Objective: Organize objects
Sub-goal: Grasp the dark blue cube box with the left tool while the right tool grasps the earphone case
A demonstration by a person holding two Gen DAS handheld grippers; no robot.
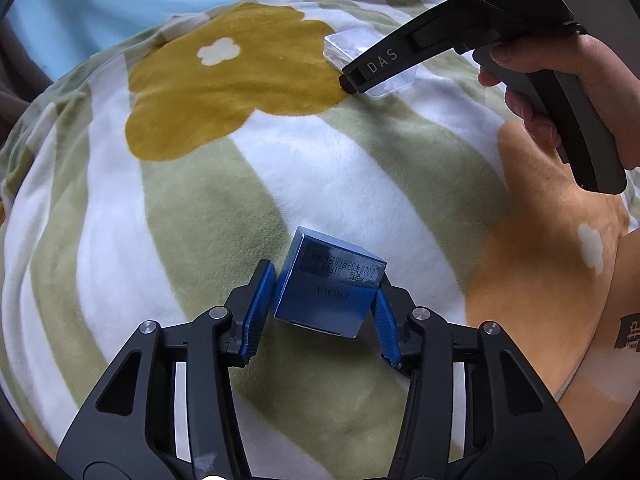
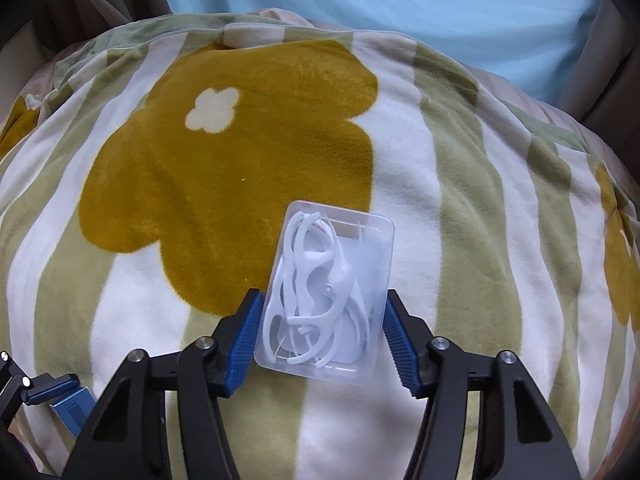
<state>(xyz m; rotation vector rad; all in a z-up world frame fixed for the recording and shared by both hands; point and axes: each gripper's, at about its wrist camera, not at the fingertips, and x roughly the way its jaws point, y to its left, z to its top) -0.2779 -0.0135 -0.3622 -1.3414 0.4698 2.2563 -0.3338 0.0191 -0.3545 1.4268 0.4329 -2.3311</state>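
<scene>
My left gripper (image 1: 325, 280) is shut on a small blue box (image 1: 326, 288) with printed text, held just above the blanket. My right gripper (image 2: 322, 308) is shut on a clear plastic case of white floss picks (image 2: 326, 300); both blue pads press its sides. In the left wrist view the right gripper (image 1: 348, 82) shows at the upper right, with the clear case (image 1: 356, 50) partly hidden behind its finger. The blue box (image 2: 74, 406) and a left fingertip (image 2: 52, 388) show at the lower left of the right wrist view.
A fleece blanket (image 2: 440, 184) with green and white stripes and mustard flowers (image 2: 224, 184) covers the whole surface. A light blue pillow (image 2: 400, 4) lies behind it. The person's hand (image 1: 560, 76) holds the right gripper's handle.
</scene>
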